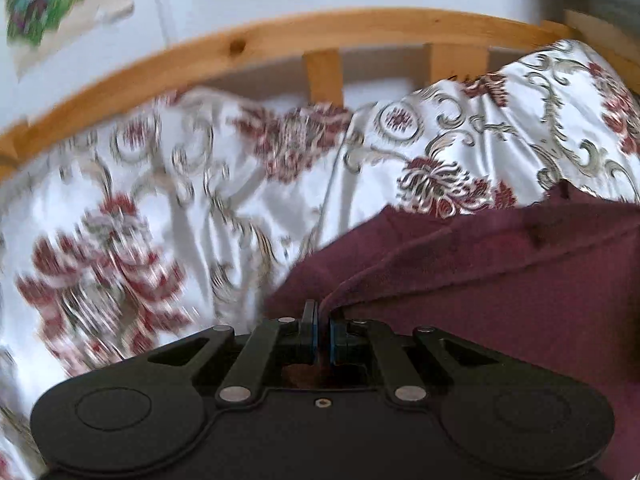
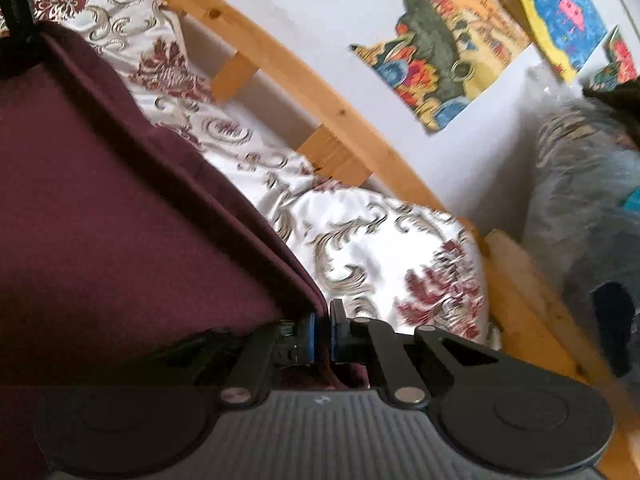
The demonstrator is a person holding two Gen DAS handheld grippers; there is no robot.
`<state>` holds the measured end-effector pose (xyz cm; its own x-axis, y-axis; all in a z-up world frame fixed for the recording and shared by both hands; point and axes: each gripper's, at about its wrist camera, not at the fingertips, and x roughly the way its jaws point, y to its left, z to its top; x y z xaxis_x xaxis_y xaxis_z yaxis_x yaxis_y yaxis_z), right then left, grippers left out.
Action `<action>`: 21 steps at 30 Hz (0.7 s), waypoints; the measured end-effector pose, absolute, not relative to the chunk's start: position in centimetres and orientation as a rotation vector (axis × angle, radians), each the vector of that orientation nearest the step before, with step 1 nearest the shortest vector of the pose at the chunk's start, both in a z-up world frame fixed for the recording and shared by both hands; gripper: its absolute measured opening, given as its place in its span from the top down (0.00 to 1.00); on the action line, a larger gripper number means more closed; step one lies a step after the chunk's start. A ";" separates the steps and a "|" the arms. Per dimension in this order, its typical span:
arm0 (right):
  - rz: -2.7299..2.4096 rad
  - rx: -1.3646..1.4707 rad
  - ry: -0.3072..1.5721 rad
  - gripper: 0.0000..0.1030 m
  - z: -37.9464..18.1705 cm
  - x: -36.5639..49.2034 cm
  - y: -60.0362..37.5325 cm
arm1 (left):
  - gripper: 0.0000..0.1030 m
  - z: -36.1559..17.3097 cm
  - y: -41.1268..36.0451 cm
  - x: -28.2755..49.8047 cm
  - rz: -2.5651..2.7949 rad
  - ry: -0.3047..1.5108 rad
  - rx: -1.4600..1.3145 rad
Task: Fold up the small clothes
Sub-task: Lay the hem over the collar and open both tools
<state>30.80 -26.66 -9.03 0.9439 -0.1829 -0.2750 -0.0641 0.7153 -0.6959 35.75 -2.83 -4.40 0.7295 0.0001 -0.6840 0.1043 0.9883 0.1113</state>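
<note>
A maroon garment (image 1: 500, 280) hangs stretched above a bed with a white, red-flowered cover (image 1: 160, 200). My left gripper (image 1: 322, 320) is shut on a bunched corner of the cloth, which runs off to the right in the left wrist view. In the right wrist view the same maroon garment (image 2: 100, 200) fills the left half, its folded edge running down to my right gripper (image 2: 322, 320), which is shut on that edge. The far end of the cloth meets a dark shape at the top left corner, which I cannot make out.
A pine bed rail with slats (image 1: 280, 44) curves behind the bedcover (image 2: 380, 248), against a white wall. Colourful drawings (image 2: 460, 52) hang on the wall. A grey bundle (image 2: 580, 200) sits at the right beyond the bed's wooden end (image 2: 528, 300).
</note>
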 end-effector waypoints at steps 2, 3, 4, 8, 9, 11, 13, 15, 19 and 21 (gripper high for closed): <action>-0.062 -0.775 0.350 0.85 -9.5 31.1 -26.9 | 0.95 -5.3 -2.9 36.1 -0.046 0.765 0.125; -0.060 -0.770 0.355 0.83 -9.7 31.1 -27.1 | 0.95 -5.6 -3.0 36.2 -0.043 0.767 0.129; -0.061 -0.763 0.358 0.78 -9.8 31.1 -27.2 | 0.95 -5.7 -3.0 36.3 -0.040 0.766 0.133; -0.069 -0.703 0.373 0.60 -9.2 31.3 -28.1 | 0.95 -5.9 -2.7 36.7 -0.036 0.769 0.102; -0.073 -0.691 0.376 0.58 -9.1 31.3 -28.3 | 0.94 -5.9 -2.7 36.8 -0.033 0.769 0.095; -0.083 -0.668 0.387 0.52 -8.7 31.3 -28.8 | 0.90 -5.9 -2.7 36.9 -0.030 0.772 0.092; -0.092 -0.647 0.402 0.42 -8.4 31.3 -29.3 | 0.83 -5.8 -2.7 37.1 -0.028 0.777 0.094; -0.107 -0.614 0.416 0.36 -8.2 31.2 -29.8 | 0.70 -5.7 -2.5 37.3 -0.025 0.798 0.087; -0.145 -0.577 0.459 0.25 -8.1 31.5 -31.0 | 0.32 -4.9 -1.4 37.2 0.001 0.769 0.041; -0.172 -0.562 0.482 0.22 -8.4 31.7 -31.6 | 0.29 -4.6 -0.7 37.4 0.041 0.758 0.030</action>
